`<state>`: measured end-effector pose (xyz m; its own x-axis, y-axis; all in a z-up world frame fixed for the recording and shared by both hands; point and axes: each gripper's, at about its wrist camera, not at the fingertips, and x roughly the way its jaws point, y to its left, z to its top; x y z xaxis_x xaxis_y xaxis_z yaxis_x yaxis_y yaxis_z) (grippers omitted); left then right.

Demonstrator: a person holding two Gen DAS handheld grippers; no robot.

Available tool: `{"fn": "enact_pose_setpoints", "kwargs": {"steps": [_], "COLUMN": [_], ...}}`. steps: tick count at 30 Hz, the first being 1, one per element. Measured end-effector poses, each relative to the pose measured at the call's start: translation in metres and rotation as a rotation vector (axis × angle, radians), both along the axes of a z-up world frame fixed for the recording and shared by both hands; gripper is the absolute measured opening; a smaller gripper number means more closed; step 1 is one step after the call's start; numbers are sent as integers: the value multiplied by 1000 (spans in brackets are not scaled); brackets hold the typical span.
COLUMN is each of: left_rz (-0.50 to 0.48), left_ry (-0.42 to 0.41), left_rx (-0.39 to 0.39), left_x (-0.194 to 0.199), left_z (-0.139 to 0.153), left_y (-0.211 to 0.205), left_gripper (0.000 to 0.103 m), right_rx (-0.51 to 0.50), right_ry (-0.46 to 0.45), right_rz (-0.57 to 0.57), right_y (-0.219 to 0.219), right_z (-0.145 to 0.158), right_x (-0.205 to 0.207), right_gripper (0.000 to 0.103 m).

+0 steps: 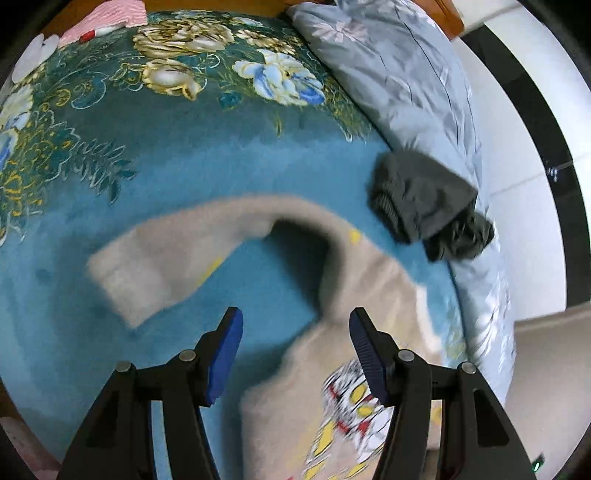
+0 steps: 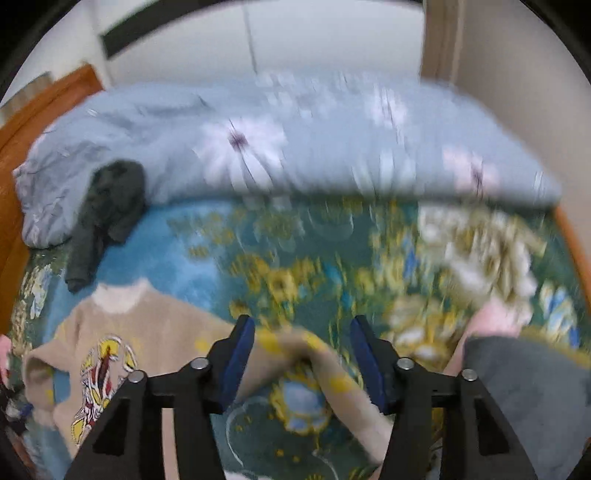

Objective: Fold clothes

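Observation:
A beige sweater (image 1: 369, 295) with a cartoon print (image 1: 354, 402) lies on a blue floral blanket (image 1: 166, 155). One sleeve (image 1: 159, 258) stretches out to the left in the left wrist view. My left gripper (image 1: 295, 332) is open and empty above the sweater's body, by the armpit. In the right wrist view the sweater (image 2: 147, 332) lies at lower left, and its other sleeve (image 2: 321, 365) runs between the jaws of my open right gripper (image 2: 302, 343). The right wrist view is blurred.
A dark grey garment (image 1: 424, 199) lies bunched against a pale blue floral duvet (image 1: 406, 81); it also shows in the right wrist view (image 2: 107, 206). Pink cloth (image 1: 107, 18) lies at the bed's far corner. A grey cloth (image 2: 524, 391) sits at the lower right.

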<state>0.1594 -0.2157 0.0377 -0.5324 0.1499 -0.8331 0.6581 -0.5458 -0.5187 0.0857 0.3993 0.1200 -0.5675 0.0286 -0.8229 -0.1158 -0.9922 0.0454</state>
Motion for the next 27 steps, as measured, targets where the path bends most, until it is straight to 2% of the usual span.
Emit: {"fn": "enact_pose_setpoints", "kwargs": {"steps": [3,6,11,15,16,17,19,21,24,26,27], "left_rz": [80,145,184,170,155,140,73,-36,-231,-323,-335], "left_ry": [21,7,-102,-120,-125,-131,-137,-63,80,130,105], "left_rx": [83,142,146,109,86,62,-14,-150,-411,-509,-526], "left_x": [-11,-21,-42,-48,-51,-54,-59,-64,-67,-66,-66], "left_z": [-5,-16,-41,-48,-47,-47,-41,-20,14,24,20], "left_y": [-18,-35,-55,-59,-59,-59,-55,-43,-5,15,16], "left_gripper": [61,61,63,61,52,34,14,11,11,11,11], "right_rx": [-23,-54,-218,-225,-221,-214,-201,-200,-206,-202,-201], "right_ry": [33,-28,-221,-273,-282,-290,-304,-316,-327,-342,-350], "right_rz": [85,169,236,259,269,277,283,280,275,270,268], "right_y": [-35,-68,-110,-133,-138,-142,-147,-151,-156,-159,-161], "right_z": [7,-12,-56,-66,-67,-69,-70,-72,-78,-82,-85], "right_x": [17,30,33,27,27,26,24,23,21,21,22], "right_gripper": [63,63,63,63,63,63,63,63,63,63,63]}}
